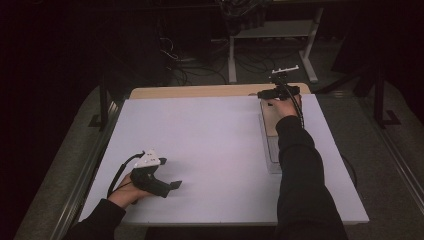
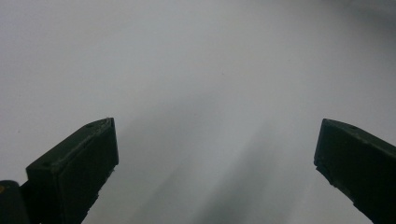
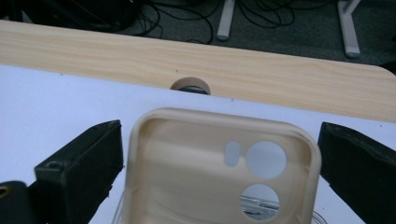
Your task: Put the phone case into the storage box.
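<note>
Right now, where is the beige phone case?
The beige phone case lies at the table's far right in the high view, between the right gripper's open fingers, near the wooden edge's round hole.

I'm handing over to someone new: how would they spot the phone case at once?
Start at the white table cover and go to its far right part, near the bare wooden strip. There the beige phone case lies inside-up between the open jaws of the right hand-held gripper. Its raised rim and round camera holes mark it from the clear piece beneath.
</note>
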